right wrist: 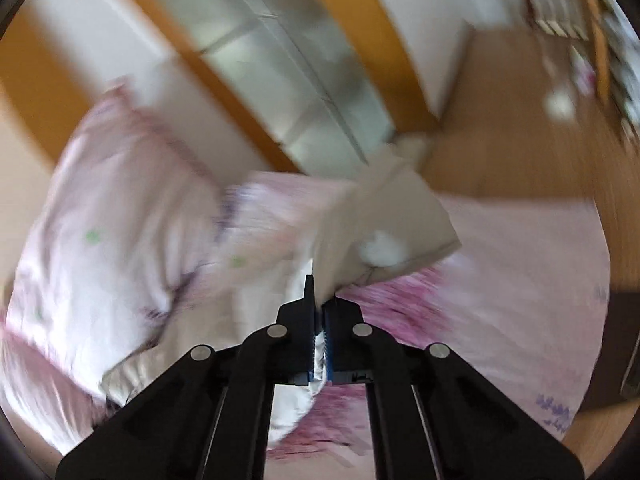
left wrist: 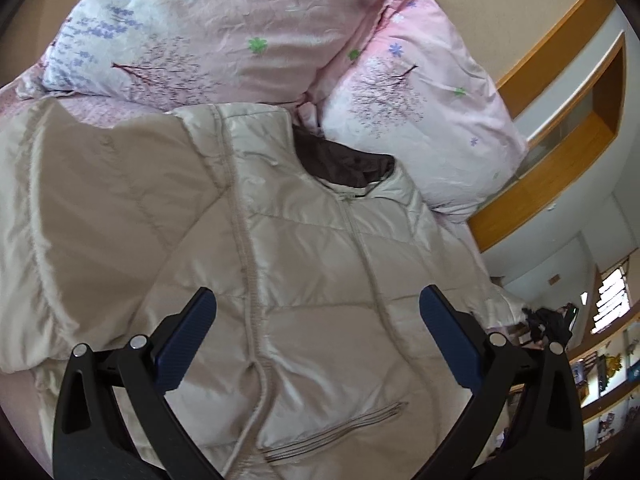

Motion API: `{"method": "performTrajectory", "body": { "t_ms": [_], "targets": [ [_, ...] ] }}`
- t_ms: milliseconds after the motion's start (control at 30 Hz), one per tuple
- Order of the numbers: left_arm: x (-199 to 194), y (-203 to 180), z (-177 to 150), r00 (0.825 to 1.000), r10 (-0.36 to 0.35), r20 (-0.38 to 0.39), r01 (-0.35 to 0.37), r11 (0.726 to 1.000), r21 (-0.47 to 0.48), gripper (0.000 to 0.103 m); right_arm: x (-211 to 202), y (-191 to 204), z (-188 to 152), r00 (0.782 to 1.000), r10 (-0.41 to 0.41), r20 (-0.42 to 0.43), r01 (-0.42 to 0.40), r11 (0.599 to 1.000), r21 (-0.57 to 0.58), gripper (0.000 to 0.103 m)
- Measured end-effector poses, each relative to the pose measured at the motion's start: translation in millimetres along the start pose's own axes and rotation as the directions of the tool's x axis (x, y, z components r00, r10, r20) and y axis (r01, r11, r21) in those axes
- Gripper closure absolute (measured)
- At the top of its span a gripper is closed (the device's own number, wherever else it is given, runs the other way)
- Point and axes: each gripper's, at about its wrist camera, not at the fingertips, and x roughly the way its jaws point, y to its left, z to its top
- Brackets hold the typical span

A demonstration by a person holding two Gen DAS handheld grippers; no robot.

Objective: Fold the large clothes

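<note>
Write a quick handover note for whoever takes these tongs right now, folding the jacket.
Left tongs: open, above the jacket front, holding nothing.
Right tongs: shut on beige jacket fabric, lifted off the bed; view blurred.
Jacket: front up on the bed, zipped, collar toward the pillows.
Done: one part gripped.
Left: lay it over the body, fold the rest.

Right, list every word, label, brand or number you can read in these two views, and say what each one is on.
No text can be read in either view.
jacket: no brand or label shows.
pillows: printed flowers and branches only, no words.
shelves: items on them are too small to read.
small plaque on the wall: too small to read.
Right wrist view: too blurred for any text.
</note>
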Motion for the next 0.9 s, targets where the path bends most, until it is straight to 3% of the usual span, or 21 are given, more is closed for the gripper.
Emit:
{"method": "performTrajectory", "body": {
  "t_ms": [133,200,300,433,500,567,733,833,900],
  "targets": [
    [3.2,-13.3,1.3,0.999,-0.054,-0.002,0.054,0.998,0.024,0.002,-25.9,80.4,-11.1,0.987,0.160,0.027,-0.150,0.960,-0.236,0.100],
    [5.8,-20.7,1.5,0.996,-0.091,-0.012,0.091,0.995,0.032,0.002,-36.4,115.0,-28.1,0.971,0.238,-0.014,-0.230,0.918,-0.324,0.100],
    [11.5,-31.7,2.3,0.991,-0.134,-0.026,0.135,0.990,0.036,0.002,-43.8,175.0,-75.0,0.929,0.334,-0.162,-0.371,0.811,-0.453,0.100],
    [24.7,-41.3,4.0,0.977,-0.204,-0.060,0.202,0.979,-0.029,0.002,-36.4,221.5,-137.0,0.861,0.342,-0.377,-0.503,0.684,-0.528,0.100],
    [33.9,-42.4,4.5,0.967,-0.242,-0.084,0.235,0.968,-0.083,0.002,-30.1,241.5,-171.8,0.822,0.302,-0.483,-0.553,0.627,-0.549,0.100],
    [46.3,-44.8,4.8,0.955,-0.272,-0.115,0.257,0.958,-0.128,0.002,-29.4,254.2,-199.8,0.799,0.253,-0.545,-0.576,0.582,-0.575,0.100],
    [74.6,-48.0,5.5,0.952,-0.264,-0.158,0.233,0.954,-0.190,0.002,-23.6,268.1,-242.0,0.801,0.120,-0.587,-0.561,0.494,-0.665,0.099],
    [91.0,-43.9,5.3,0.948,-0.259,-0.186,0.212,0.947,-0.241,0.004,-31.3,264.7,-251.3,0.822,0.073,-0.565,-0.537,0.431,-0.725,0.091],
    [101.0,-42.7,4.0,0.944,-0.255,-0.209,0.197,0.945,-0.262,0.010,-40.0,262.8,-254.0,0.831,0.042,-0.555,-0.520,0.410,-0.749,0.085]
  ]
}}
